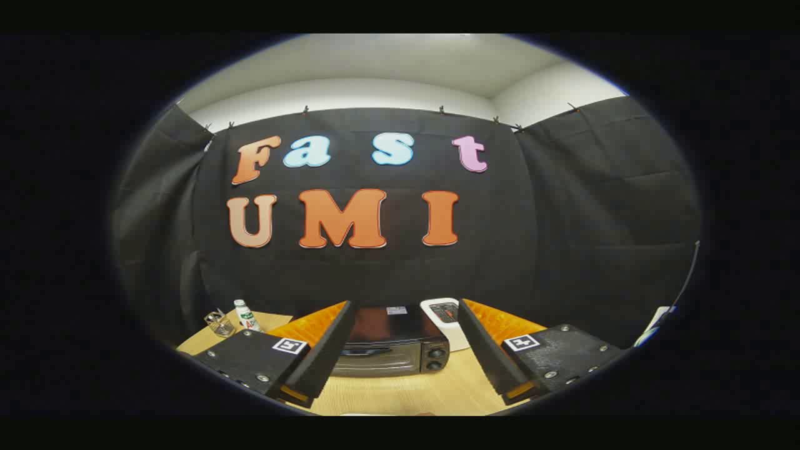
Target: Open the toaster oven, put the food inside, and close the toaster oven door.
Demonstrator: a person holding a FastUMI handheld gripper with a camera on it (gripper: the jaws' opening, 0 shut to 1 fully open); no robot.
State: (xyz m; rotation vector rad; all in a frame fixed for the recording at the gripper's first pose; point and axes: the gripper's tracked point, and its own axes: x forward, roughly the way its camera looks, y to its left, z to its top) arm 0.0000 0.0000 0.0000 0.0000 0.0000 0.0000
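Wooden and pale, the bench (400, 390) held all the things. At its far left corner stood a small clear glass (219, 322). Just beside the glass stood a little white bottle (247, 315) with a green cap, and the two were close but apart.

Next came the gripper (403, 347). Its two fingers (322, 350) reached out over the bench, spread wide, with nothing held between them. Each finger had a small black and white square tag near its base.

Between the fingers and a bit beyond their tips sat the toaster oven (390, 347), in the middle of the bench toward the back edge. It was dark, with a shiny top and a small pale sticker on it. Its door was shut, and a long handle ran across the front. Two round knobs (436, 358) sat one above the other on its right side.

Just to the right of the toaster oven, touching or nearly touching it, stood a white box-like thing (445, 319) with a dark panel on top. The right finger hid part of it, so I could not tell what it was.

Behind the bench hung the booth's black cloth wall (562, 250)
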